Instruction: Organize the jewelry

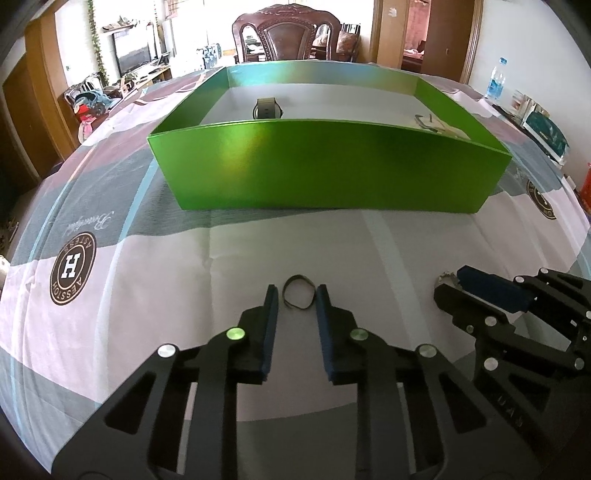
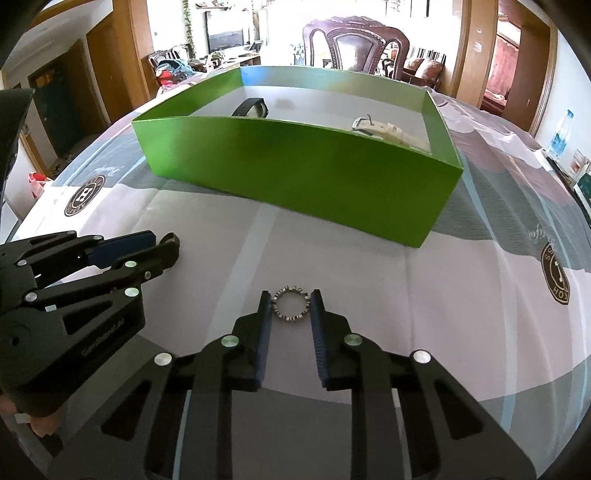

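Note:
A dark thin ring (image 1: 297, 292) lies on the tablecloth between the tips of my left gripper (image 1: 297, 295); the jaws stand on either side of it, the right pad close to touching. A silver beaded ring (image 2: 290, 304) lies between the tips of my right gripper (image 2: 290, 301), whose jaws flank it. A green box (image 1: 332, 170) stands ahead, also in the right wrist view (image 2: 295, 173). It holds a dark watch (image 1: 267, 108) and a white strap with a buckle (image 2: 384, 130).
The patterned tablecloth (image 1: 147, 221) covers the table. A wooden chair (image 1: 286, 35) stands behind the box. A water bottle (image 1: 495, 82) and packets are at the far right. Each gripper shows in the other's view, side by side.

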